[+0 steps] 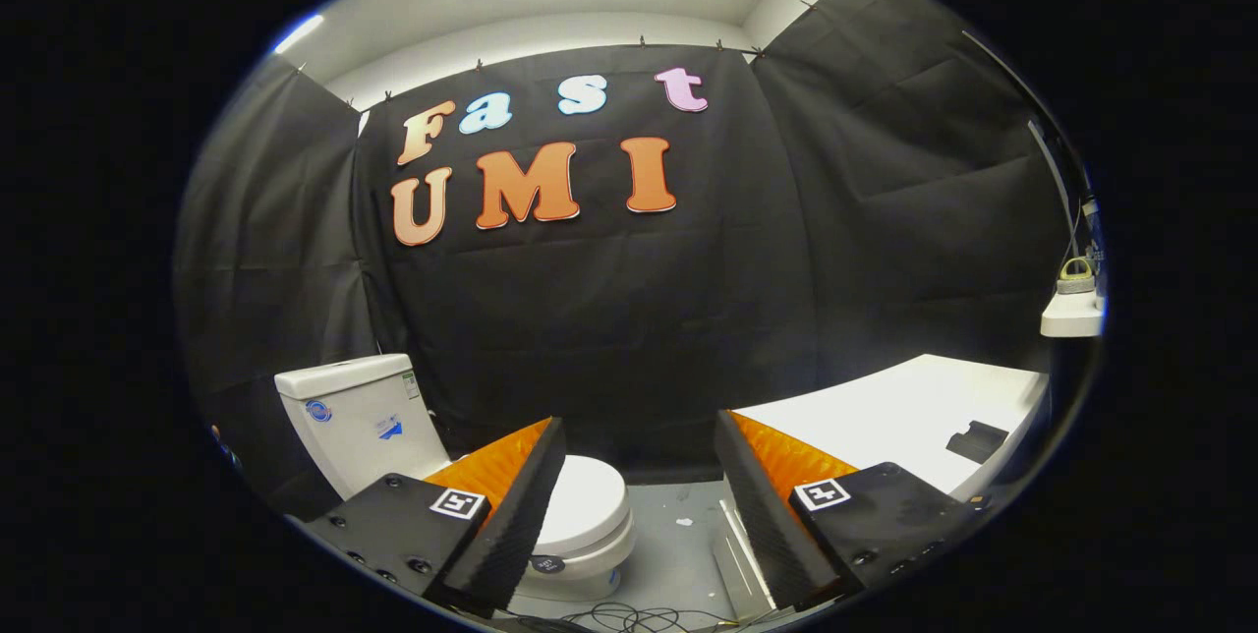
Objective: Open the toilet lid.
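Observation:
A white toilet stands on the floor beyond my fingers, to the left. Its tank (359, 412) rises behind the left finger. The white lid (588, 500) lies flat and closed over the bowl, partly hidden by the left finger (511, 505). My gripper (639, 515) hangs above and short of the toilet, open wide with nothing between the fingers. The right finger (762, 505) is over the grey floor, apart from the toilet.
A white table (885, 422) stands to the right with a small dark object (976, 440) on it. A white shelf (1071, 318) juts out above it. Cables (639, 618) lie on the grey floor below the fingers. Black cloth walls close the booth.

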Action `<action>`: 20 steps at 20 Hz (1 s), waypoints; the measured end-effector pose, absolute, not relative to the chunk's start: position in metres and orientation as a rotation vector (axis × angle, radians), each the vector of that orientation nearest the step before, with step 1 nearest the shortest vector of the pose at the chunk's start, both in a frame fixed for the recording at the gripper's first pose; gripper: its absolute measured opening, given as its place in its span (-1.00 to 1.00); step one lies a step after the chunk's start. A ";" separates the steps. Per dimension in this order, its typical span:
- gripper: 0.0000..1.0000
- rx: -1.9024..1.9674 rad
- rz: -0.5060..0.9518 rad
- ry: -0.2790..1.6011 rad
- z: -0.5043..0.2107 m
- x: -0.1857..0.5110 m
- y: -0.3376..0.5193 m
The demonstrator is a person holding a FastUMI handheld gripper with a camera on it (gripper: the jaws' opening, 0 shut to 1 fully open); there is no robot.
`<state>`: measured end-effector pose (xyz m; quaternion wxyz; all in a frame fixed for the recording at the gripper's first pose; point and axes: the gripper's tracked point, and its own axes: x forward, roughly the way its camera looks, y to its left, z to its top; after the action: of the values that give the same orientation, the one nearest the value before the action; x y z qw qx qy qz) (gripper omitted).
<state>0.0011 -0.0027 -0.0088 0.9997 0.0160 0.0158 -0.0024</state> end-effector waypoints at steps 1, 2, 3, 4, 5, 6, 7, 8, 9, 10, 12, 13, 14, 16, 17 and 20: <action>0.97 0.034 -0.005 0.033 -0.009 0.001 -0.003; 0.97 0.037 -0.003 0.035 -0.010 0.001 -0.002; 0.97 0.039 -0.001 0.037 -0.010 0.001 -0.001; 0.96 0.037 0.000 0.041 -0.011 0.001 -0.001; 0.96 0.036 0.002 0.043 -0.012 0.000 0.000; 0.97 0.037 0.002 0.044 -0.011 0.000 0.000; 0.97 0.038 0.002 0.044 -0.011 0.001 0.000; 0.97 0.038 0.000 0.044 -0.011 0.001 0.000; 0.97 0.040 -0.002 0.046 -0.011 0.001 -0.001; 0.97 0.043 -0.002 0.048 -0.012 0.001 -0.002; 0.97 0.051 0.002 0.064 -0.016 0.001 0.000; 0.97 0.055 0.006 0.073 -0.018 0.002 0.002; 0.97 0.057 0.009 0.080 -0.020 0.001 0.003; 0.97 0.058 0.009 0.084 -0.020 0.001 0.002; 0.97 0.058 0.008 0.084 -0.020 0.002 0.002; 0.97 0.064 0.009 0.089 -0.021 0.001 0.003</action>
<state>0.0014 0.0025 -0.0209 0.9985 0.0320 0.0447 0.0043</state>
